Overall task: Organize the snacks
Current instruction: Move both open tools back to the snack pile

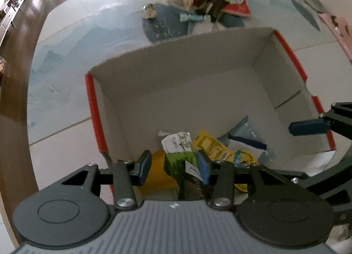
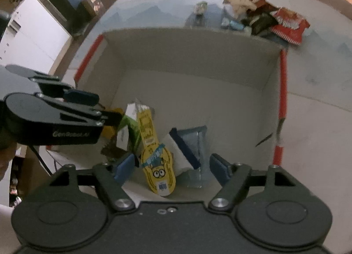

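Hovering over the cardboard box [image 2: 193,73], both the left gripper [image 1: 173,166] and right gripper [image 2: 173,166] stand wide and empty above the boxed snacks [image 2: 158,144], so next reach cleanly past the far wall to the snack pile [image 2: 264,18] ahead.

A: Where could a gripper pass inside the cardboard box [image 2: 193,60]?

B: Toward twelve o'clock its floor lies bare, right to the far wall.

A: And the obstacles?

B: Packets [image 2: 158,155] crowd six o'clock; the left gripper [image 2: 96,108] hangs over the rim at nine.
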`<state>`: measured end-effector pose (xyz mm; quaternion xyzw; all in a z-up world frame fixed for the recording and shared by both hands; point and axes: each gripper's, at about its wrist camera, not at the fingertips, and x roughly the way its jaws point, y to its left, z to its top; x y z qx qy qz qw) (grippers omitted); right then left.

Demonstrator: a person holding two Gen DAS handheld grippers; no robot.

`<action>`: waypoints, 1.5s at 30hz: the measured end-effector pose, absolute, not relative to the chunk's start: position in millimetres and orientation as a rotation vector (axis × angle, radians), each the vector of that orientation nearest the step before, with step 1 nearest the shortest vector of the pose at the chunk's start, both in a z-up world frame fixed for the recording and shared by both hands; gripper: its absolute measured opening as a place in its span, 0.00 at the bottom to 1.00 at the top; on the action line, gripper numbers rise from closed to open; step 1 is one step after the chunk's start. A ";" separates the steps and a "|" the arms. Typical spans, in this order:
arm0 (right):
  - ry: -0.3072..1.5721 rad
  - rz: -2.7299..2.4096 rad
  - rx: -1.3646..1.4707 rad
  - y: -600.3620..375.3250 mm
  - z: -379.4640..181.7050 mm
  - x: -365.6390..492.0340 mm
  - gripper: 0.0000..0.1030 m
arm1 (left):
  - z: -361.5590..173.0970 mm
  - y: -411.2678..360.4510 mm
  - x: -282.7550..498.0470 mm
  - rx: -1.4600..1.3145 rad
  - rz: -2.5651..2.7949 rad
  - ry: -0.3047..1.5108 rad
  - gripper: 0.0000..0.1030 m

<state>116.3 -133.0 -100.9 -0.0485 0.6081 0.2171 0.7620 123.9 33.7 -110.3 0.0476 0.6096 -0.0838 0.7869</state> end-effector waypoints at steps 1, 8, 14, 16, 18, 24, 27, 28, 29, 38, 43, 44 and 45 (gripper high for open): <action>1.312 0.471 -0.101 -134.4 -96.4 116.7 0.76 | -105.5 34.9 123.1 0.100 -0.176 1.301 0.44; 1.230 0.457 -0.078 -141.5 -61.6 123.6 0.82 | -70.8 42.5 122.4 0.099 -0.139 1.192 0.55; 1.163 0.445 -0.069 -147.7 -35.3 130.5 0.86 | -42.6 46.7 130.1 0.087 -0.141 1.122 0.63; 1.139 0.442 -0.072 -149.7 -27.2 134.8 0.87 | -37.0 47.3 135.4 0.085 -0.136 1.103 0.66; 1.117 0.440 -0.067 -152.1 -19.2 139.0 0.91 | -32.5 48.7 141.2 0.078 -0.133 1.095 0.68; 1.062 0.425 -0.061 -162.0 -2.0 157.3 0.98 | -16.7 54.7 160.8 0.066 -0.113 1.042 0.73; 1.044 0.404 -0.058 -168.6 2.8 170.8 0.98 | -9.4 59.6 177.0 0.048 -0.093 1.018 0.75; 1.036 0.395 -0.060 -171.0 5.1 176.5 0.99 | -6.9 61.5 184.2 0.042 -0.085 1.016 0.75; 1.031 0.389 -0.060 -173.2 6.9 181.9 0.99 | -4.8 63.1 190.5 0.038 -0.078 1.017 0.75; 1.013 0.314 -0.014 -194.8 17.9 246.2 0.99 | 6.9 65.5 256.4 0.059 -0.045 1.009 0.75; 1.034 0.295 -0.010 -197.7 9.5 284.7 0.99 | -0.2 58.1 293.9 0.096 -0.030 1.022 0.75; 1.041 0.290 -0.012 -197.3 5.9 293.9 0.99 | -3.4 56.7 302.0 0.098 -0.031 1.030 0.75; 1.049 0.284 -0.012 -197.2 2.1 301.3 0.99 | -6.6 55.8 309.0 0.093 -0.037 1.041 0.75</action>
